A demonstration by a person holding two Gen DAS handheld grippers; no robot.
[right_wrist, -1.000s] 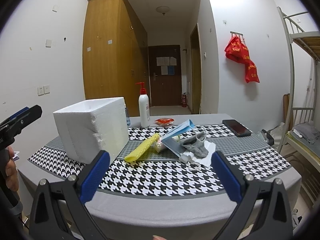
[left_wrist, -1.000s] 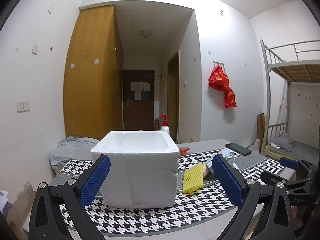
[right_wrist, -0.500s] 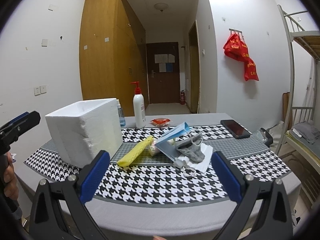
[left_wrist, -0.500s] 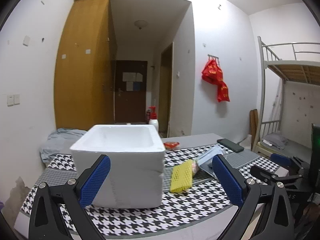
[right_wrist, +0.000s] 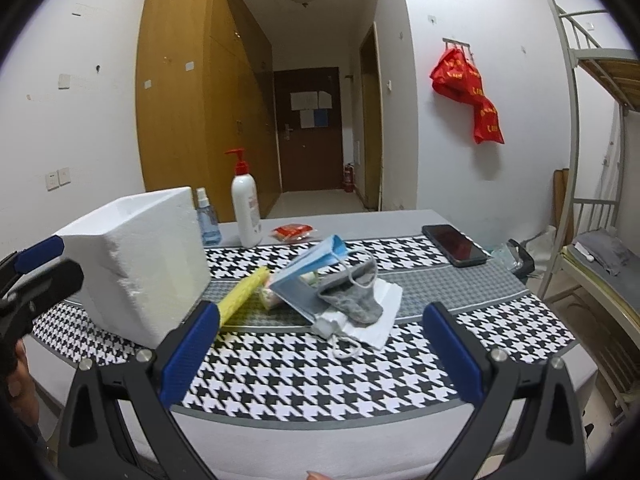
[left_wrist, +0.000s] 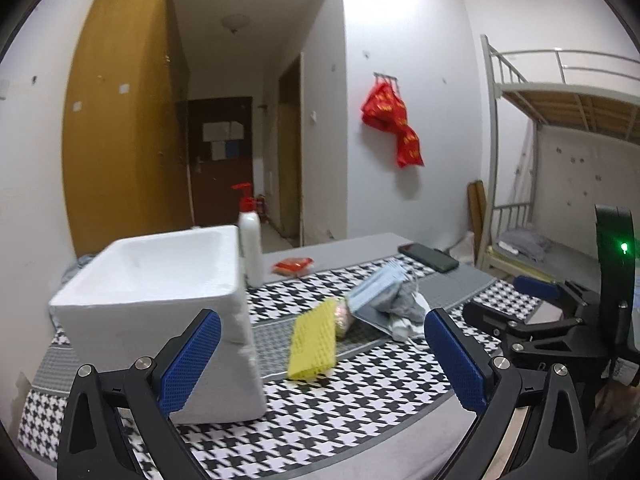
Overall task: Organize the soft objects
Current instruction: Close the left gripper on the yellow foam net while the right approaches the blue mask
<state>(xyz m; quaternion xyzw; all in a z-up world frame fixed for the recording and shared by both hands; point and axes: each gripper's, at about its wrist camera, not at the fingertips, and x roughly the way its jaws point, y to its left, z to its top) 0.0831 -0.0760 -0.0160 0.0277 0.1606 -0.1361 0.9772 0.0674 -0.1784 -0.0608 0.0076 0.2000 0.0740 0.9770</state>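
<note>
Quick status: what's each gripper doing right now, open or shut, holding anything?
Left gripper: open, holding nothing, near the foam box.
Right gripper: open, holding nothing, facing the pile of masks.

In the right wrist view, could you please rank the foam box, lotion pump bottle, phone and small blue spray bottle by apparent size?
1. white foam box, though it is nearest
2. lotion pump bottle
3. black phone, close to the pump bottle
4. blue spray bottle
</note>
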